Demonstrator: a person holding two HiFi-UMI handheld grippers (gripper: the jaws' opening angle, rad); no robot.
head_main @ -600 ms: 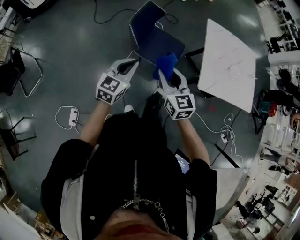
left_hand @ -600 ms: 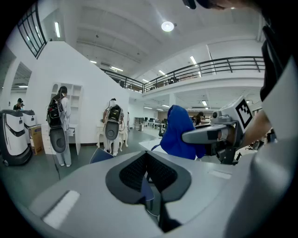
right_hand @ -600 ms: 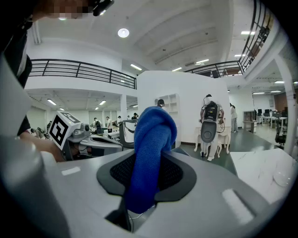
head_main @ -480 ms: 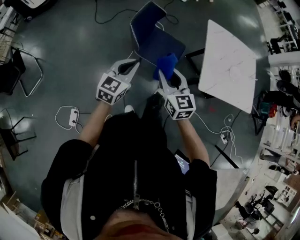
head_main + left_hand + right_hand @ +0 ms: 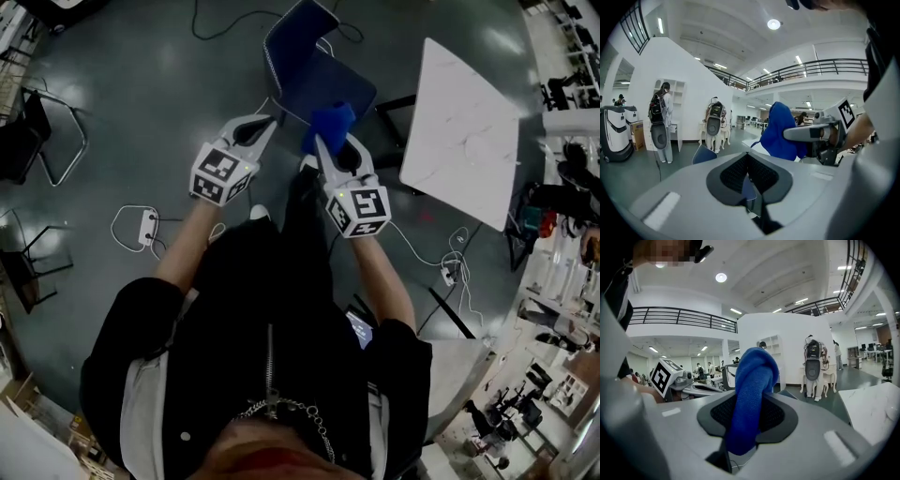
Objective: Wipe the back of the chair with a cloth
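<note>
While both grippers are held out ahead of the person, the scene reads from the left as follows.

At the far left edge a dark tube-frame chair (image 5: 47, 141) stands on the grey floor (image 5: 141, 84). Nearer the person, a white power strip (image 5: 147, 231) lies on the floor with its cable looped round it.

Left gripper (image 5: 266, 121): pointed toward the blue chair (image 5: 319, 82), tips just short of the seat's near left corner in the head view. Its own view shows the fingers (image 5: 733, 173) pressed together with nothing between them.

Blue chair: stands directly ahead, backrest on the far side, seat toward the person.

Blue cloth (image 5: 330, 124): bunched up and lying over the near edge of the seat as the head view frames it. Contact with the chair cannot be determined. It is short of the backrest.

Right gripper (image 5: 325, 148): just beside the left one, fingers (image 5: 776, 416) clamped on the cloth, which stands up out of the pads in a rounded fold.

To the right, a white table (image 5: 459, 112) stands near the blue chair, apart from it.
</note>
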